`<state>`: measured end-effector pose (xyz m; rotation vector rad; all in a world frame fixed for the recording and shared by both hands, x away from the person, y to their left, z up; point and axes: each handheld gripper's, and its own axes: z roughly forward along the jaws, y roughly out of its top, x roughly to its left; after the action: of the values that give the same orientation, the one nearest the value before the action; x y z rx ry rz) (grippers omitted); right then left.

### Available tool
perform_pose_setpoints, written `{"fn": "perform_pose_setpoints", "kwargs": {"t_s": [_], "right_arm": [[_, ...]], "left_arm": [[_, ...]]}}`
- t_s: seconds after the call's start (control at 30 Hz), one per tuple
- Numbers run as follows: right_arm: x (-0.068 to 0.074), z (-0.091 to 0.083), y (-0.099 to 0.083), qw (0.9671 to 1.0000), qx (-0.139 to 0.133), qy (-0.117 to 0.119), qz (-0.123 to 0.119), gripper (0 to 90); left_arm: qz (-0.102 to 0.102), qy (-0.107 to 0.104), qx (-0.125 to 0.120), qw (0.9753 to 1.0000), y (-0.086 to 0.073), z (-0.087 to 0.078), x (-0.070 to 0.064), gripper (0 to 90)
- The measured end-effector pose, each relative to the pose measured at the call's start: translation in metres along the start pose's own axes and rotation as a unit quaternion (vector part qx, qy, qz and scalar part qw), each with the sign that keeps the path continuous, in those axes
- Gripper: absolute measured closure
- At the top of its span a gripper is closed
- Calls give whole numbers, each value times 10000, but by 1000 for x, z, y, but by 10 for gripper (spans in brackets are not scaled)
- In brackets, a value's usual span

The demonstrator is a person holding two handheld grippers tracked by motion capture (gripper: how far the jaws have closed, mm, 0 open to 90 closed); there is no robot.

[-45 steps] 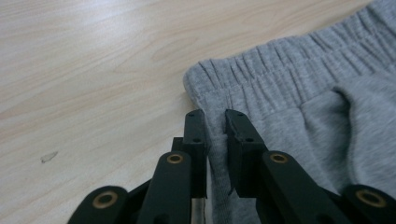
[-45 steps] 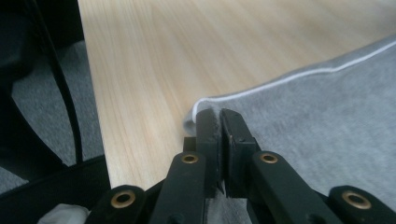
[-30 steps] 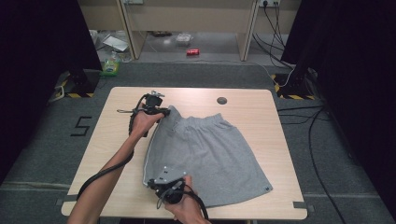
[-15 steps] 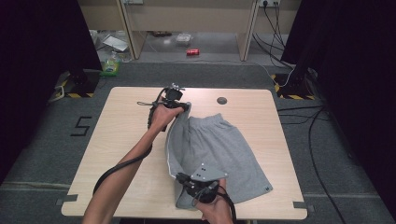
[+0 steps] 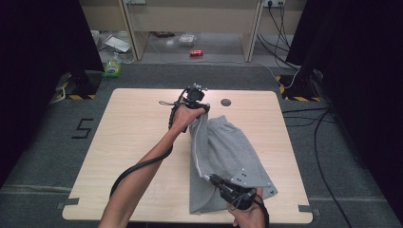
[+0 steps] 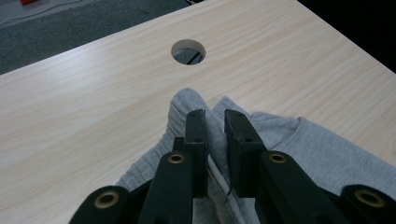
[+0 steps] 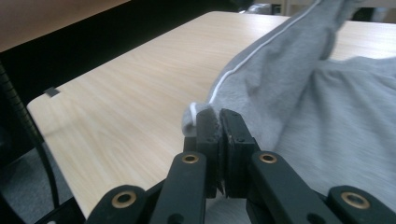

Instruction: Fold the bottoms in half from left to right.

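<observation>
The person is folding a pair of grey shorts (image 5: 223, 156) lengthwise on the wooden table (image 5: 128, 142), and the step in hand appears to be the carry-over of one side edge across the rest of the garment. The shorts are lying right of the table's centre, waistband end just short of the round cable hole (image 5: 226, 102) and hem end near the table's front edge. The left gripper (image 5: 203, 110) is pinching the waistband, its jaws closed down on the ribbed cloth with only the fabric's thickness between them. The right gripper (image 5: 212, 178) is clamping the hem corner, jaws pressed tight on the white-piped edge. Between the two grips the raised edge is standing as a taut ridge above the table. The left forearm is reaching long and diagonally from the table's front edge toward the cable hole; the right hand (image 5: 247, 211) is staying low at the front edge. The next move probably calls for both grippers travelling together, then lowering evenly so the edges align.
</observation>
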<state>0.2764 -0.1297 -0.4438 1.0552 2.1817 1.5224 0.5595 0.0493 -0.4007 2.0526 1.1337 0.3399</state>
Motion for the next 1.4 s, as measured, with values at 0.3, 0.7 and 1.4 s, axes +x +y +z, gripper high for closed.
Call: {"fn": "perform_pose_setpoints", "kwargs": {"t_s": [0.3, 0.7, 1.4], "right_arm": [[-26, -32, -15, 9988, -140, -356, 313, 870], [-46, -58, -34, 9959, -227, -669, 559, 870], [-72, -68, -47, 9917, -83, -983, 819, 870]], "left_arm": [[-20, -177, -36, 9998, 12, 17, -23, 793], [59, -294, 43, 9995, 20, 42, -54, 792], [-184, -329, -55, 9993, 13, 44, -43, 576]]}}
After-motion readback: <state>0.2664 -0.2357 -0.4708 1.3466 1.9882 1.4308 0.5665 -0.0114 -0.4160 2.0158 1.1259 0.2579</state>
